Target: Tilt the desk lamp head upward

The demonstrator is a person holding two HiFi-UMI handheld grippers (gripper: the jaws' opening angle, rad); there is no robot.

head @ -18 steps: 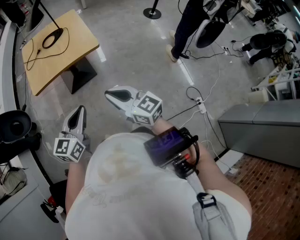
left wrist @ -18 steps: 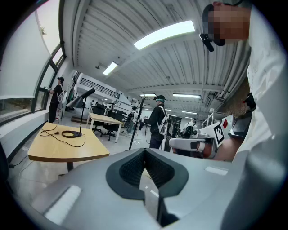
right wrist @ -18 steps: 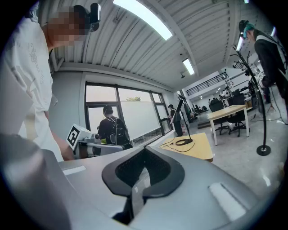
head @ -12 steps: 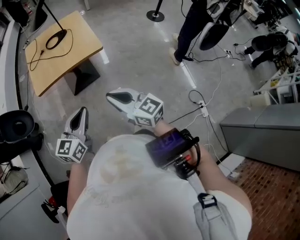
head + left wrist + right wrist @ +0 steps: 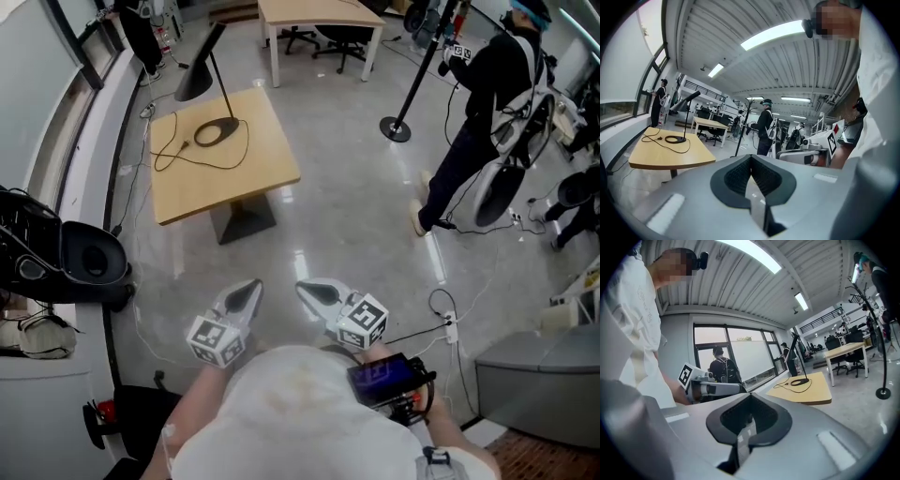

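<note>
I hold left gripper [image 5: 251, 287] and right gripper [image 5: 304, 289] near the desk [image 5: 267, 173], fingers of both together, empty. Lamp [image 5: 196, 82] stands near desk's far edge.

Head view: camera high on the person's head, facing forward and steeply down over a white shirt [image 5: 281, 412]. The left gripper [image 5: 251, 289] and right gripper [image 5: 307, 291] sit low in frame, close beneath it. A wooden table [image 5: 267, 173] carrying the desk lamp [image 5: 199, 70] lies well ahead of both grippers' tips. Left gripper view: camera on the gripper body just behind the jaws, looking along them, wide-angle, ceiling [image 5: 740, 70] filling the top. Table far off, ahead-left of the jaws; right gripper near, on its right. Right gripper view: same mount, with the table ahead-right and the left gripper on its left. All three views share table and lamp, and each gripper view catches the other gripper.
</note>
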